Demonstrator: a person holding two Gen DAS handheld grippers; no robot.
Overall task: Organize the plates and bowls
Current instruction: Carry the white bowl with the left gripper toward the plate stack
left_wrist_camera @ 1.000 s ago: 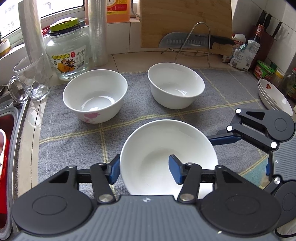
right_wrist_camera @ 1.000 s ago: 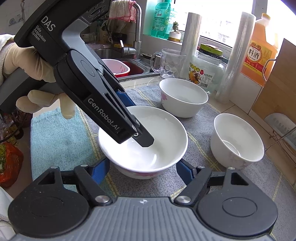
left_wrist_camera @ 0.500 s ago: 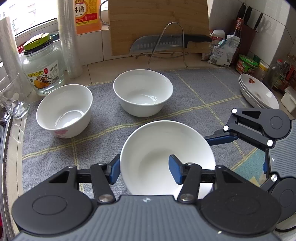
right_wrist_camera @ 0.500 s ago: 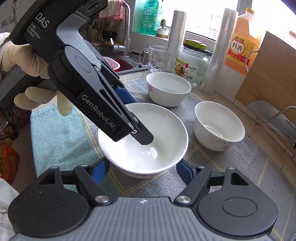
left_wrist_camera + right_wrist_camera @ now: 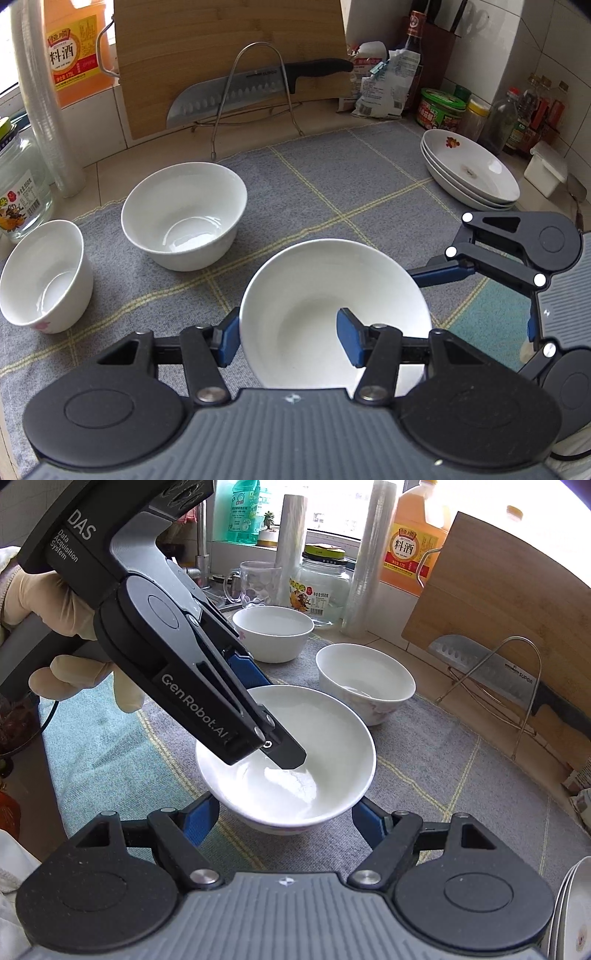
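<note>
- The left claw is clenched on the wide bowl, one pad inside the rim, one outside.
- The right claw grips the same bowl across its base, above the grey mat.
- Carry it level toward the plate stack at two o'clock; keep both grips firm so it cannot tip.

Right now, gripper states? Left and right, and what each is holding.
Left gripper: closed on the wall of the wide white bowl, one finger inside, one outside.
Right gripper: closed across the same bowl, fingers on its outer sides.
</note>
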